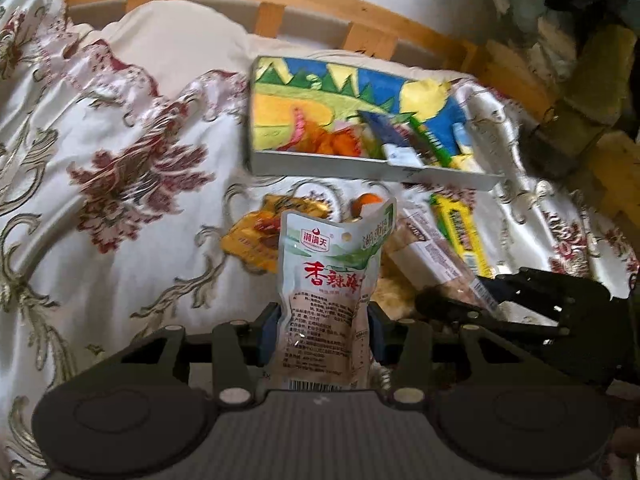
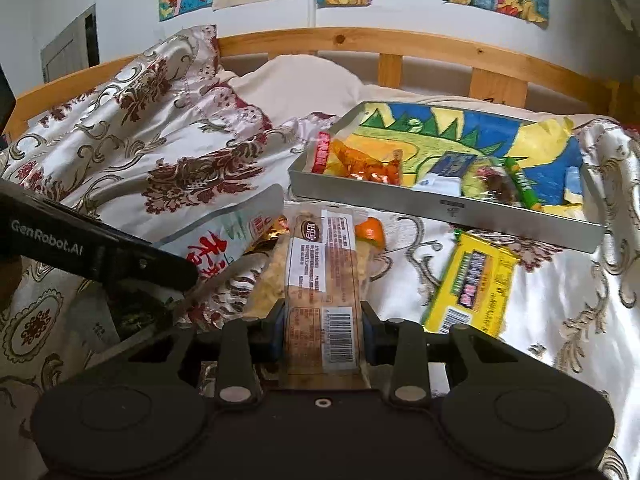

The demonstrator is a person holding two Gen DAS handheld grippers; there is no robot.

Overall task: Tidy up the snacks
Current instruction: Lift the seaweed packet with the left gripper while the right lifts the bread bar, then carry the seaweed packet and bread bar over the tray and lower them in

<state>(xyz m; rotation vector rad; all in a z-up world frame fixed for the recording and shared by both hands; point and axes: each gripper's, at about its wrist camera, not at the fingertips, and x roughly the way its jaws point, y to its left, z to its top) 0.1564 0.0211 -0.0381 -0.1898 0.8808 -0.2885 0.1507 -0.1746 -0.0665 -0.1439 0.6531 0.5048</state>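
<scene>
My left gripper (image 1: 322,328) is shut on a white-and-green pouch (image 1: 328,280) with red characters, held upright above the bedspread. My right gripper (image 2: 322,336) is shut on a long clear-wrapped pastry bar (image 2: 320,264), gripped near its barcode end. In the left wrist view the right gripper (image 1: 476,300) shows low on the right, on the bar (image 1: 436,248). The right wrist view catches the pouch (image 2: 224,244) at the left, behind a black finger of the left gripper. Beyond both lies a grey metal tray (image 2: 440,204) with a colourful drawing as its floor; it holds orange, blue and green snack packets.
On the floral bedspread in front of the tray lie a yellow-and-green packet (image 2: 476,280), a small orange snack (image 2: 370,232) and a golden packet (image 1: 256,236). A wooden bed rail (image 2: 360,40) runs behind the tray. A rumpled quilt (image 2: 160,128) rises at the left.
</scene>
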